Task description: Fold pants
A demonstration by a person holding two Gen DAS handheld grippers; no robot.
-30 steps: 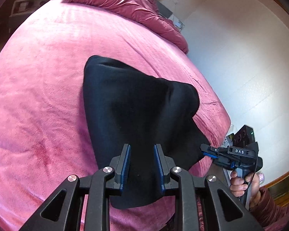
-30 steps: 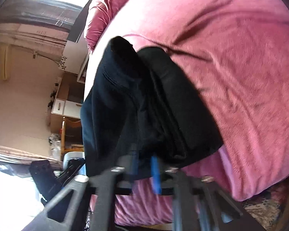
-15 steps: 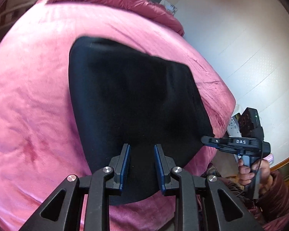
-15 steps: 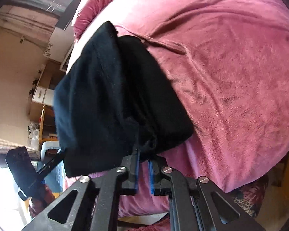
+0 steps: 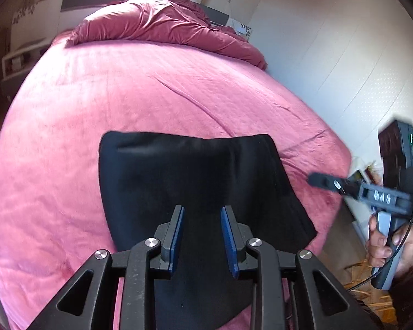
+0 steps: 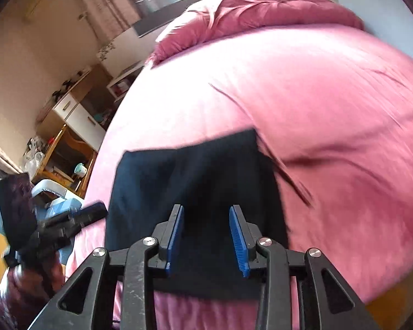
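Both grippers hung over the near end of the black pants (image 5: 195, 181), and neither had hold of them. On the right gripper (image 6: 208, 236) the jaws were opening, with only cloth seen far beneath the gap and nothing pressed by the blue pads (image 6: 239, 243). On the left gripper (image 5: 202, 239) the jaws stood a little apart, likewise bare, the dark cloth showing between and below them without touching the pads. From the left wrist view the right gripper (image 5: 325, 180) appeared off to the side of the pants, clear of the cloth, in the person's hand (image 5: 385, 244).

The pants lay on the pink bedspread (image 5: 68, 143) near its front edge as a compact, roughly four-sided packet, its far edge fairly straight, its near end trailing toward the edge of the bed. They looked folded over at least once. To my judgement the fold was largely laid down and released; what might remain was another fold or some tidying of the looser near end, though the layers could not be counted in so dark a cloth.

Beyond, a crumpled red duvet (image 5: 162, 30) was heaped at the head of the bed.
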